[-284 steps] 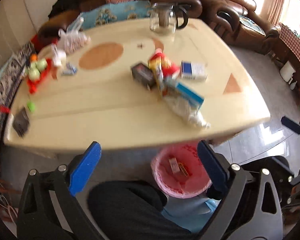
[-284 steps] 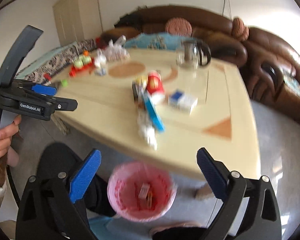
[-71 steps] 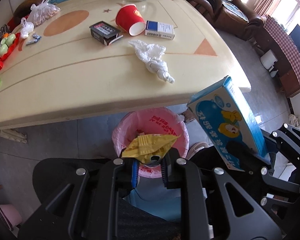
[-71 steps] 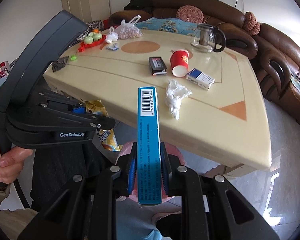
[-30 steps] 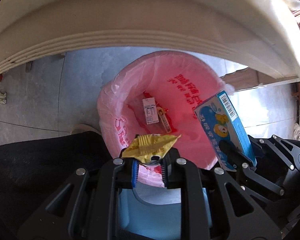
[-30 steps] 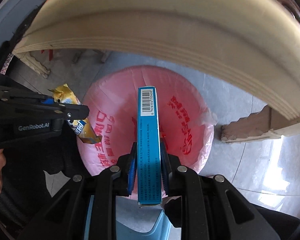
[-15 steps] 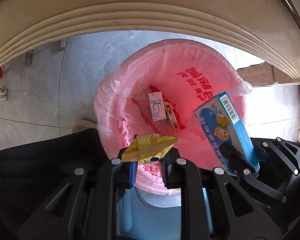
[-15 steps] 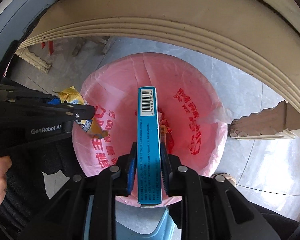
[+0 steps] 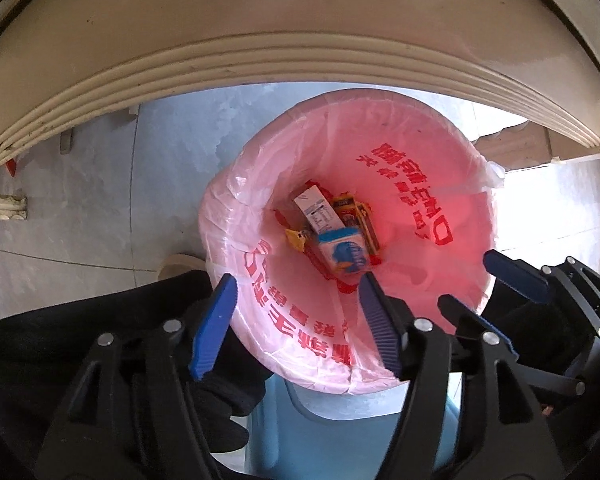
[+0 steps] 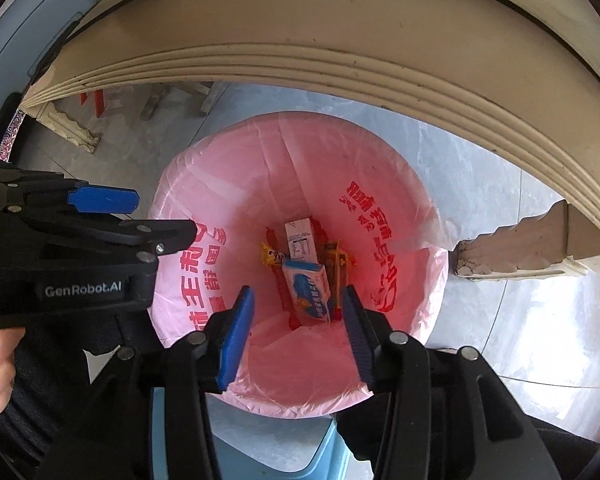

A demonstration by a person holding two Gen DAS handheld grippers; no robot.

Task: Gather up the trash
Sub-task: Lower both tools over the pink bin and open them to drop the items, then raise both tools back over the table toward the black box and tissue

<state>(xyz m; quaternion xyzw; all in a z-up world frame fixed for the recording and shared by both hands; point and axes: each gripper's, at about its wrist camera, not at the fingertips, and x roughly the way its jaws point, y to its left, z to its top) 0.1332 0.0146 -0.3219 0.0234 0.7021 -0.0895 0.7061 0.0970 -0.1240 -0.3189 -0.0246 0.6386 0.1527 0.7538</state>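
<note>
A bin lined with a pink bag stands on the floor under the table edge. At its bottom lie the blue box, the yellow wrapper, a white carton and other scraps. My left gripper is open and empty over the bin's near rim; it also shows in the right wrist view. My right gripper is open and empty above the bin; it also shows in the left wrist view.
The cream table edge arches close overhead. A table leg base stands right of the bin. A light blue stool and my dark-clothed legs are below. Grey tile floor lies to the left.
Both grippers have opened. The yellow wrapper and the blue box have dropped from them to the bottom of the bin.
</note>
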